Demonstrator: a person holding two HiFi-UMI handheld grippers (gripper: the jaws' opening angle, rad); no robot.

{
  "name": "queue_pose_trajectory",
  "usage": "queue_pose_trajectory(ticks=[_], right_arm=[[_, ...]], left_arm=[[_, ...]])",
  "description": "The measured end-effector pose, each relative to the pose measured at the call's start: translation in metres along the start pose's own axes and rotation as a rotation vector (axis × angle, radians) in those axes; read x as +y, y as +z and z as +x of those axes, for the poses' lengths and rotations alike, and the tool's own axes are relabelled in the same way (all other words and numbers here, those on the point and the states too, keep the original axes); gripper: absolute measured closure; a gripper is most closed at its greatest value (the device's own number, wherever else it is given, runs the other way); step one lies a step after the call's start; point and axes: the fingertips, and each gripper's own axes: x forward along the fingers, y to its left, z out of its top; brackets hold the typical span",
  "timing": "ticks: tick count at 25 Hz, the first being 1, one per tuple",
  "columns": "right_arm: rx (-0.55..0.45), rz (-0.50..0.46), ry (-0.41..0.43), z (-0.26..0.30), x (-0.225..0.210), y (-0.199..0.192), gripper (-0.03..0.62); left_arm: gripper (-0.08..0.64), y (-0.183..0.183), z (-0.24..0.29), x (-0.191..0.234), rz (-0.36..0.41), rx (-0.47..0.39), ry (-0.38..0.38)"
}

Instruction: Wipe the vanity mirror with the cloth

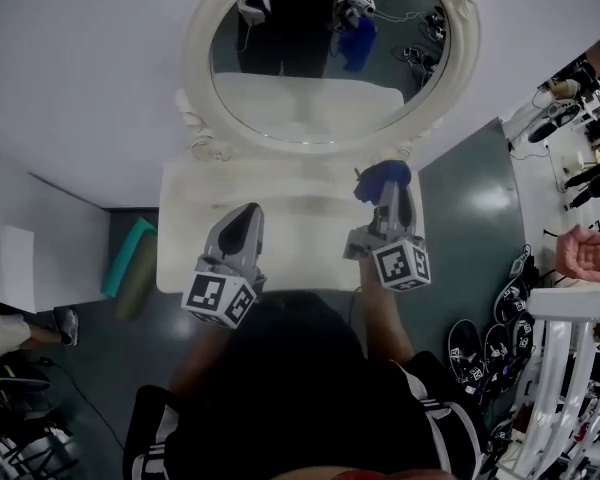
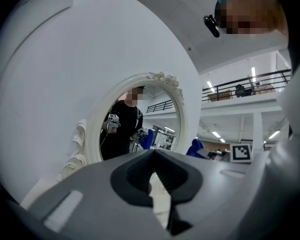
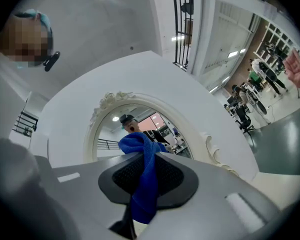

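An oval vanity mirror in an ornate white frame stands at the back of a white vanity top. My right gripper is shut on a blue cloth, which bunches out past the jaws, just short of the mirror's lower right frame. In the right gripper view the blue cloth hangs between the pads of the right gripper, with the mirror straight ahead. My left gripper hovers over the vanity top, shut and holding nothing. The left gripper faces the mirror, which reflects the person.
A teal and green roll leans left of the vanity. To the right lie grey floor, black round items, a white rack and a pink object. A seated person's leg shows at the far left.
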Motion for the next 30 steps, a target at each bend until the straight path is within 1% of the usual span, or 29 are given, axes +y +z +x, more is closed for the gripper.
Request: queue_pose_trajectory(ticks=[5,13,19,23,30], right_arm=[[-0.051,0.066,-0.043,0.036,-0.019,0.01,0.533],[-0.108,0.109,-0.101,0.08,-0.055,0.026,0.534],[-0.122,0.106,-0.105,0.114,-0.07,0.024,0.534],[-0.14,0.128,-0.118,0.133,-0.075,0.024,0.534],[-0.168,0.168,-0.129,0.168,-0.079,0.026,0.534]], left_arm=[[0.549,0.007,0.014,0.004,0.0,0.004,-0.003],[0.549,0.009,0.035,0.009,-0.004,0.003,0.009],[0.549,0.005,0.054,0.022,-0.004,-0.004,0.035],[0.549,0.004,0.062,0.028,-0.002,-0.005,0.043],[0.549,0.021,0.085,0.04,-0.005,-0.034,0.063]])
